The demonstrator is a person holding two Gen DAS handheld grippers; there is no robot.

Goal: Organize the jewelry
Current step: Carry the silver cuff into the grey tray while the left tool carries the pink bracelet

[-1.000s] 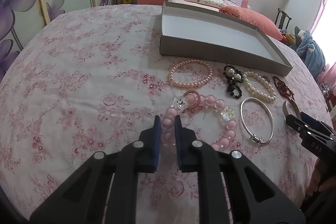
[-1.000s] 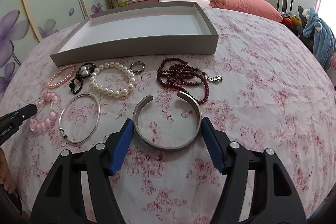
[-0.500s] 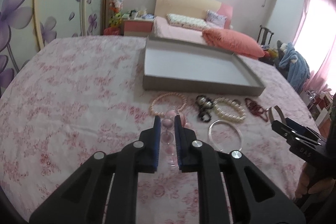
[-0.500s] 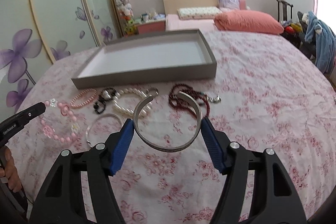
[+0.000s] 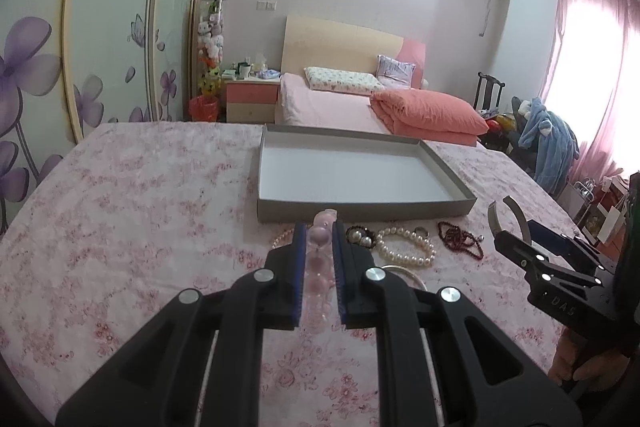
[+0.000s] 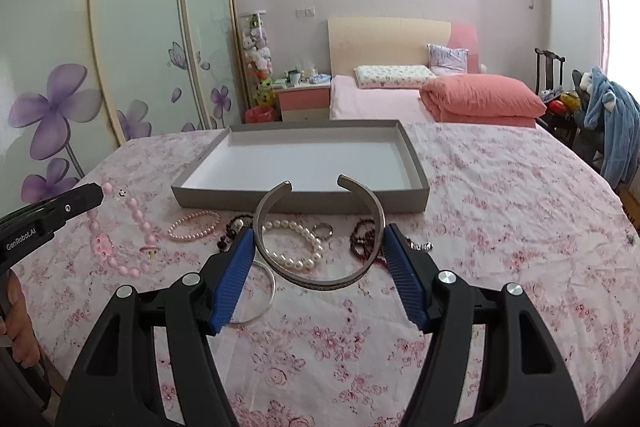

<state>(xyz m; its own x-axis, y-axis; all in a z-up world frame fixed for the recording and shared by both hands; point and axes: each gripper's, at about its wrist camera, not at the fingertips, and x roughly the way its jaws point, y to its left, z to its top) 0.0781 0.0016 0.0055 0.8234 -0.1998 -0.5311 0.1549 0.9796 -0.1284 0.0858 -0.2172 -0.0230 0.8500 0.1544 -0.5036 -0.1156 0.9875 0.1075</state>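
Pink bead bracelet mostly hidden inside left gripper.

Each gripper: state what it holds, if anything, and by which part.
Left gripper pinches the pink bead bracelet by its beads; right gripper clamps the silver cuff bangle across its outer sides.

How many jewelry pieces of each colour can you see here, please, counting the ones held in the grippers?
Pink: 2, the bead bracelet in the left gripper and the pearl bracelet.
White: 1, the pearl bracelet.
Silver: 3, the cuff in the right gripper, the thin bangle, the ring.
Dark red: 1, the beads.
Black: 1, the bracelet.
Total: 8
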